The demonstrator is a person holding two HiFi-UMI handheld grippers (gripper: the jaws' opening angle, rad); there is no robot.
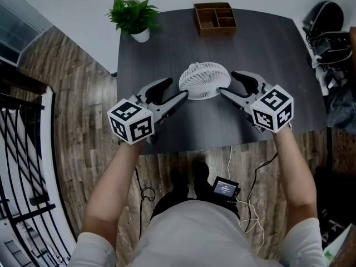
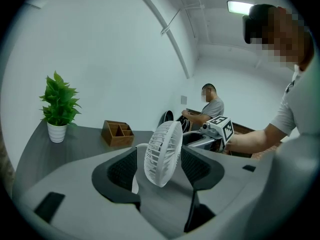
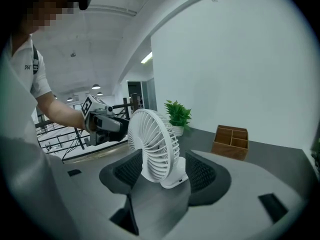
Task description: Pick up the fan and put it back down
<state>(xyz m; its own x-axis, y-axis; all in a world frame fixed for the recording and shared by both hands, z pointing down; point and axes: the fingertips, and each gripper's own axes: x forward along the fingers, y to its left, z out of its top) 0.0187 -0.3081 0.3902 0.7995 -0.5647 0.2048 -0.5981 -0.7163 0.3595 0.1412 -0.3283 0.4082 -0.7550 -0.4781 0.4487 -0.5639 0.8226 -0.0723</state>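
At the upper left of the head view stands a potted plant [image 1: 133, 16] on the dark table [image 1: 267, 49], well apart from the work.

Below it, left of centre, the left gripper [image 1: 179, 88] points rightward at the fan. Its jaws stand wide apart with nothing pressed between the pads. In the left gripper view the fan [image 2: 163, 153] shows in the gap between the jaws, its round head turned nearly edge-on to us, clear of both pads.

The fan [image 1: 204, 80] itself sits at the centre of the head view, upright on its base on the table, with its grille tipped upward. Behind it, at the top centre, is a wooden organizer [image 1: 214, 18] (empty, as far as we can see).

Right of centre, the right gripper [image 1: 227, 82] points leftward at the fan, jaws likewise spread and gripping nothing. In the right gripper view the fan [image 3: 159, 151] stands in the gap with its base low between the pads, showing more of its face than its edge.

So the fan lies straight ahead of both grippers, between them, and we judge neither hand clearly nearer. The thin way across the head faces the left jaws, so that side looks the easier to close on. Whether the tips touch the rim we cannot tell.
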